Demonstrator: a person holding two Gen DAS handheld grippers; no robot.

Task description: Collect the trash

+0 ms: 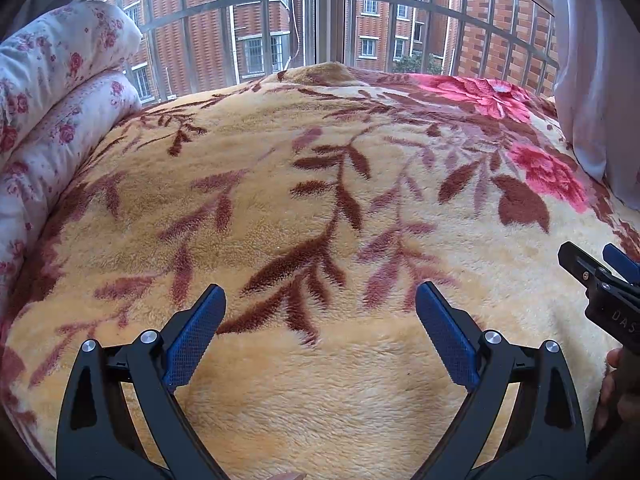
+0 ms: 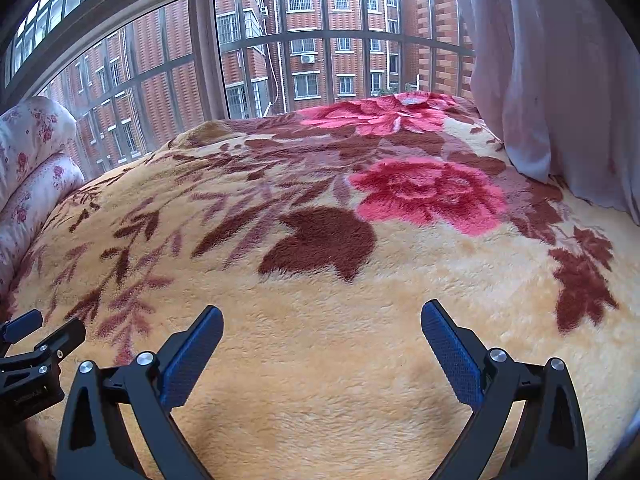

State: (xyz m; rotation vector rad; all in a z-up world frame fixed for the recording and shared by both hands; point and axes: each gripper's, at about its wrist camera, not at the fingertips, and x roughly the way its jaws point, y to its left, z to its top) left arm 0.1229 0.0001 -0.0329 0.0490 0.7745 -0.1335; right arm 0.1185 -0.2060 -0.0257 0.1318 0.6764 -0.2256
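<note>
No trash shows in either view. My left gripper (image 1: pixel 320 300) is open and empty, held just above a fluffy yellow blanket (image 1: pixel 280 208) with brown leaves and pink flowers. My right gripper (image 2: pixel 322 316) is open and empty over the same blanket (image 2: pixel 320 340), to the right of the left one. The right gripper's tip shows at the right edge of the left wrist view (image 1: pixel 600 268). The left gripper's tip shows at the left edge of the right wrist view (image 2: pixel 40 336).
A folded white quilt with small red flowers (image 1: pixel 52 92) lies at the left of the bed. A barred window (image 1: pixel 328 12) stands behind the bed. A pale curtain (image 2: pixel 552 72) hangs at the right, touching the blanket.
</note>
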